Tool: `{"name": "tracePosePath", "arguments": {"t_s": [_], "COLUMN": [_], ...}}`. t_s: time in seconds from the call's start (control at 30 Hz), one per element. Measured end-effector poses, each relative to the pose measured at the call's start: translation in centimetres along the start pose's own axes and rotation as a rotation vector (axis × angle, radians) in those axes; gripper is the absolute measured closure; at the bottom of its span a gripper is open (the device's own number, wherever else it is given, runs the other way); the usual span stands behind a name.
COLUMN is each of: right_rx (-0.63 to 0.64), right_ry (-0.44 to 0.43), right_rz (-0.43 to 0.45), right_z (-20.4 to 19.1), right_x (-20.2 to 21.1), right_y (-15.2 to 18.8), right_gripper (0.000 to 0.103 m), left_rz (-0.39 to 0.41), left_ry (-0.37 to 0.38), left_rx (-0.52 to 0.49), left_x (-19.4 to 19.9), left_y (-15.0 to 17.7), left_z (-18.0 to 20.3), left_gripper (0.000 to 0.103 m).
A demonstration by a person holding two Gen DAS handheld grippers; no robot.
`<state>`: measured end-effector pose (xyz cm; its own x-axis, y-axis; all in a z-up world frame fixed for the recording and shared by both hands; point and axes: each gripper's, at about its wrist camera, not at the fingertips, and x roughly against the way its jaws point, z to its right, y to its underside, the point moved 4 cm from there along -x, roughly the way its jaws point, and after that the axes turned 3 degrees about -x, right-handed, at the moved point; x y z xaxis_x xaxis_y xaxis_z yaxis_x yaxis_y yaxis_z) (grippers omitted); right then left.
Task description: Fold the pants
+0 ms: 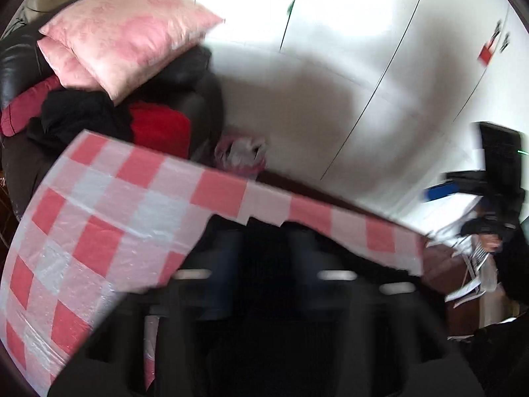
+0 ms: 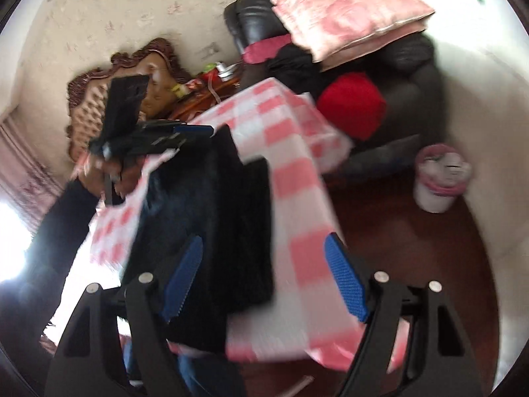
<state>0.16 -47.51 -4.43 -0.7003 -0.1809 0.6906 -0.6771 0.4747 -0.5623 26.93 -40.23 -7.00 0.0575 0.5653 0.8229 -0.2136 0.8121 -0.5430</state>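
The pants (image 2: 205, 215) lie on the desk (image 2: 297, 178) as a dark, roughly rectangular bundle, already doubled at least once, its long sides running away from the right-hand camera and one thick layer stacked on another. The right tool (image 2: 264, 241) hangs above the near end with its blue ribbed pads spread wide and nothing between them. The left tool (image 2: 198, 129), held in a hand (image 2: 96, 172) with a dark sleeve, is at the far corner of the bundle with its fingers pressed together; motion blur hides whether a pinch of cloth is caught there. I judge that the step in hand is another fold or a squaring-up. To do it well, the right tool should come down over one near corner and bite through all the layers, not just the top one. Both corners should then travel level and together so that the edges meet. The fabric looks heavy, soft and matt, perhaps fleecy, so it should hold a crease loosely and sag where it is unsupported. The desk's pink-and-white checked cover is glossy plastic film, wrinkled and likely slippery, so the bundle may slide when pulled.
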Motion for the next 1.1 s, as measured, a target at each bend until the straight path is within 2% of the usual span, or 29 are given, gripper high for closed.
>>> {"name": "tracePosePath", "arguments": {"t_s": [0.07,0.13,0.2,0.27,0.3,0.33,0.37,0.4,0.53,0.67,0.7,0.83,0.87,0.93,0.97,1.03,1.07,1.1], "right_rx": [0.0,0.053,0.075,0.002,-0.039,-0.06,-0.079,-0.095,-0.217,-0.28,-0.292,-0.269,-0.27,-0.237,-0.205,-0.161,-0.154,-0.152], "right_ry": [0.011,0.051,0.031,-0.071,-0.11,-0.116,-0.126,-0.152,-0.253,-0.198,-0.195,-0.162,-0.154,-0.134,-0.108,-0.073,-0.075,-0.086], "right_rz": [-0.007,-0.027,-0.054,-0.048,-0.05,-0.046,-0.034,-0.015,0.116,0.157,0.154,0.157,0.159,0.177,0.188,0.189,0.188,0.186], "right_z": [-0.1,-0.9,-2.1,-2.8,-3.1,-3.4,-3.8,-4.3,-5.1,-4.2,-4.0,-4.4,-4.3,-4.7,-5.1,-5.6,-5.7,-5.6], "right_x": [1.4,2.1,1.9,1.2,0.4,-0.1,-0.6,-1.0,-1.4,-2.4,-2.7,-3.6,-3.8,-3.8,-4.0,-4.2,-4.1,-4.0], "right_y": [3.1,6.4,9.9,12.2,13.2,13.8,14.2,14.5,14.4,12.9,12.8,12.1,11.9,11.7,11.4,11.5,11.6,11.6], "right_gripper": [0.026,0.026,0.029,0.04,0.052,0.062,0.065,0.068,0.068,0.068,0.072,0.076,0.077,0.081,0.082,0.082,0.082,0.079], "left_rz": [-0.002,0.062,0.098,0.086,0.079,0.076,0.079,0.083,0.071,0.071,0.07,0.074,0.089,0.126,0.164,0.21,0.2,0.184], "left_ry": [-0.008,-0.007,-0.027,-0.06,-0.071,-0.074,-0.072,-0.069,-0.084,-0.101,-0.106,-0.121,-0.153,-0.219,-0.218,-0.127,-0.08,-0.069], "left_rx": [0.014,0.085,0.151,0.19,0.205,0.229,0.263,0.288,0.341,0.36,0.36,0.353,0.35,0.305,0.236,0.067,-0.071,-0.17], "left_x": [-0.5,0.7,1.5,1.2,1.0,0.8,0.7,0.7,0.2,0.4,0.5,1.0,1.7,3.6,5.1,7.3,7.9,8.0], "left_y": [0.0,-0.3,-0.1,0.3,0.5,0.8,1.0,1.1,1.6,1.8,1.8,1.8,1.8,1.8,1.7,2.5,3.9,5.3], "left_z": [-0.1,-0.9,-1.9,-2.4,-2.5,-2.7,-3.0,-3.1,-3.5,-3.7,-3.8,-3.6,-3.5,-1.8,0.8,7.2,11.8,15.2], "left_gripper": [0.101,0.102,0.102,0.102,0.102,0.102,0.102,0.102,0.102,0.102,0.102,0.098,0.098,0.098,0.098,0.095,0.085,0.077]}}
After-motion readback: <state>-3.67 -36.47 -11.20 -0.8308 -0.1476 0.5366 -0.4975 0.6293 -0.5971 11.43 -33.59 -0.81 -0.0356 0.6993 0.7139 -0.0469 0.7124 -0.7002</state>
